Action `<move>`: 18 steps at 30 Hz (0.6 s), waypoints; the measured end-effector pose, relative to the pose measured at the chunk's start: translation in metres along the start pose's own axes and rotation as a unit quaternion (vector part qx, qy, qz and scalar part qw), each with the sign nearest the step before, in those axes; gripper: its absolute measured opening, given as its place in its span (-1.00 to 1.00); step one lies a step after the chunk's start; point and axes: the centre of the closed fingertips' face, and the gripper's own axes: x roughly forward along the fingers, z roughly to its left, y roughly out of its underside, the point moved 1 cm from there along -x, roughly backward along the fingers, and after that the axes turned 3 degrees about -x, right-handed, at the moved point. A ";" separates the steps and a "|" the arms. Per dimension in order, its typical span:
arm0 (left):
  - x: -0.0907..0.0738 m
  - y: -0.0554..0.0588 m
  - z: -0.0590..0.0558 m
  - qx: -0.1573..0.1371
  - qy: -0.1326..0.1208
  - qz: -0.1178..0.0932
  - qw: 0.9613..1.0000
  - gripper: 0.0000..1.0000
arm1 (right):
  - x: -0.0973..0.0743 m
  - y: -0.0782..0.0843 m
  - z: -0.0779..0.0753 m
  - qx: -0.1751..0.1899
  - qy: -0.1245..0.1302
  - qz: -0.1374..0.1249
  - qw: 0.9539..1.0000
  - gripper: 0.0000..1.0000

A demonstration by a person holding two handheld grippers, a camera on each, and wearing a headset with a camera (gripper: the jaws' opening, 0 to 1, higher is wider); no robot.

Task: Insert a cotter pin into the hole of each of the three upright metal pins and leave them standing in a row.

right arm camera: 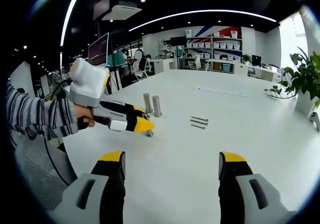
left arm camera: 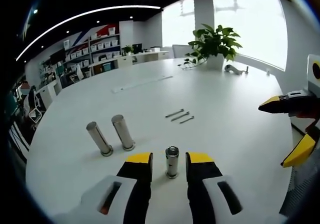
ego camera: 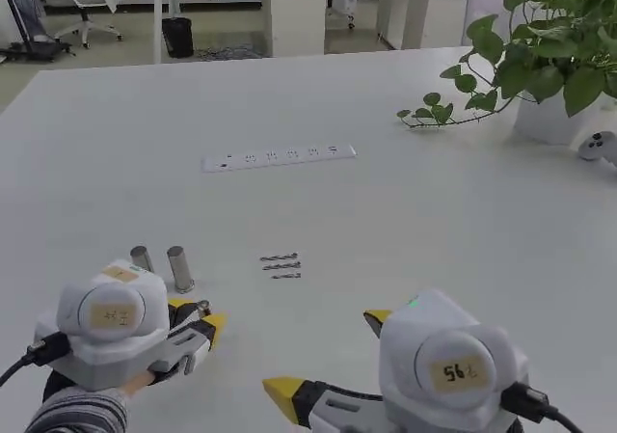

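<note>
Two claws worked along the near edge of the tabletop (ego camera: 434,221). The right claw (ego camera: 330,353), closest to the viewer, was spread wide and carried nothing. The left claw (left arm camera: 169,157), toward the near left corner, had its jaws spread to either side of one upright metal pin (left arm camera: 172,163). A narrow gap showed on each side, so the claw bracketed the pin without pinching it. Just beyond stood a second metal pin (left arm camera: 123,132) and a third metal pin (left arm camera: 99,138), both upright and just beside each other.

Farther in, toward the middle of the tabletop, three cotter pins (ego camera: 280,266) lay flat and parallel, close together and loose. None appeared inserted, so the task was judged to be at its opening step: securing the first metal pin. The next move would probably call for the left claw to close and steady that pin. The right claw would then have to lift one thin cotter pin off the flat surface with a fine pinch. The cross hole could not be made out.

Nothing lay between the right claw and the cotter pins. A power strip (ego camera: 279,157) lay beyond them. A potted plant (ego camera: 554,47) and a white handheld device (ego camera: 598,146) stood at the far right edge, well apart from the work.
</note>
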 end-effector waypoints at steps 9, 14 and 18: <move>-0.019 -0.002 -0.007 -0.006 0.005 -0.018 1.000 -0.06 | 0.001 0.000 -0.001 0.010 -0.009 -0.001 1.000 0.47; -0.036 -0.002 -0.001 -0.021 -0.003 -0.026 0.999 0.09 | 0.002 0.001 -0.001 0.004 -0.030 0.011 0.999 0.45; -0.047 0.001 0.001 -0.029 -0.006 -0.029 0.999 0.15 | 0.004 0.000 0.000 -0.017 -0.056 0.030 0.998 0.37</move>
